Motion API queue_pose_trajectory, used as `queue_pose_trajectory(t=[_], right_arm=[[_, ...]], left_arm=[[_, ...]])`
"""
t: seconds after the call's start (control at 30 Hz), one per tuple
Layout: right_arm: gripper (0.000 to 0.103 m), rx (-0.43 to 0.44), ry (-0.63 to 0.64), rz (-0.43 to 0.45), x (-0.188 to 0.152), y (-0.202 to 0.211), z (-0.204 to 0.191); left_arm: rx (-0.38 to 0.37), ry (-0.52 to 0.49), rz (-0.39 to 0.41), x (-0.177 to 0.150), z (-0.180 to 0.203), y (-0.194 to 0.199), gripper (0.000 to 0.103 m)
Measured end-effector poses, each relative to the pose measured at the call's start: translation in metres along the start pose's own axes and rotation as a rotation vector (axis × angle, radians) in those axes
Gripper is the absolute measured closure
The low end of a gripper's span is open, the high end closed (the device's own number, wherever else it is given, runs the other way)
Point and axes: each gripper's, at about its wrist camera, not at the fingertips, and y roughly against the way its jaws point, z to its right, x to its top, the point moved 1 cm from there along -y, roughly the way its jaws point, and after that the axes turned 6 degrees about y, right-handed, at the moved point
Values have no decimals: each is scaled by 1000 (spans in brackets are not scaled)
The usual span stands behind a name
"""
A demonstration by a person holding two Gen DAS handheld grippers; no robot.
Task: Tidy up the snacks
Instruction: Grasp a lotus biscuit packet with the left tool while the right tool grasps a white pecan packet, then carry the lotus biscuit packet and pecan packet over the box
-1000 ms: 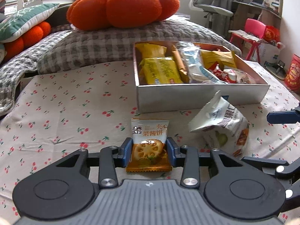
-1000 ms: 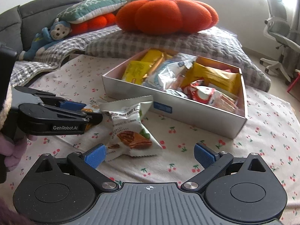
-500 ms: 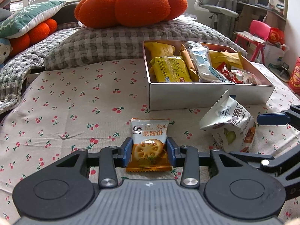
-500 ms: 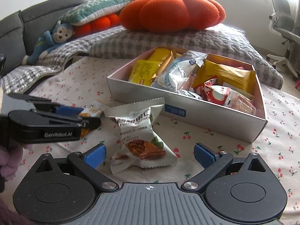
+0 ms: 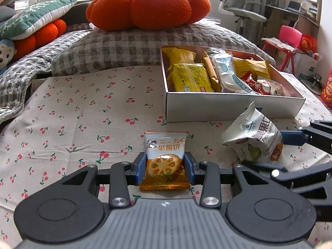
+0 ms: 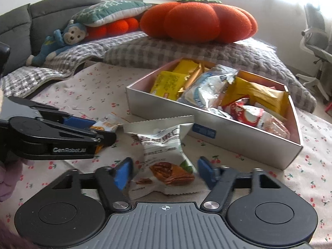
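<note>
My left gripper [image 5: 166,164] is shut on a small orange-and-white jam biscuit packet [image 5: 165,161], held just above the cherry-print cloth. From the right wrist view the left gripper [image 6: 101,132] sits at the left with that biscuit packet [image 6: 108,124] in its tips. A white nut packet [image 6: 166,161] lies on the cloth between the blue pads of my right gripper [image 6: 164,172]. Its jaws are closing, and the pads stand close beside the bag without squeezing it. The nut packet [image 5: 255,141] lies in front of the silver snack box [image 5: 228,108], which holds several wrapped snacks.
The snack box [image 6: 207,128] stands at the right on the cloth [image 5: 83,114]. Behind it lies a checked quilt [image 5: 124,49] with an orange pumpkin cushion [image 5: 149,4] on top. A blue monkey toy [image 6: 62,41] lies at the back left. An office chair [image 5: 238,6] stands far right.
My right gripper's jaws have come in from wide open to close around the nut packet. The left gripper still holds the biscuit packet in the same place.
</note>
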Motion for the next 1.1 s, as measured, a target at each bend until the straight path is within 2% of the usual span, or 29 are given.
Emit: queue_pose_trajectory(t=[0.2, 0.4, 1.1], right_arm=[[57, 4, -9, 13, 2, 4, 2], [64, 9, -11, 19, 4, 9, 2], [70, 19, -75, 58, 10, 33, 14]], left_arm=[[-4, 6, -1, 0, 0, 1, 68], [-16, 19, 6, 2, 0, 5, 68], [-50, 57, 53, 13, 4, 19, 68]])
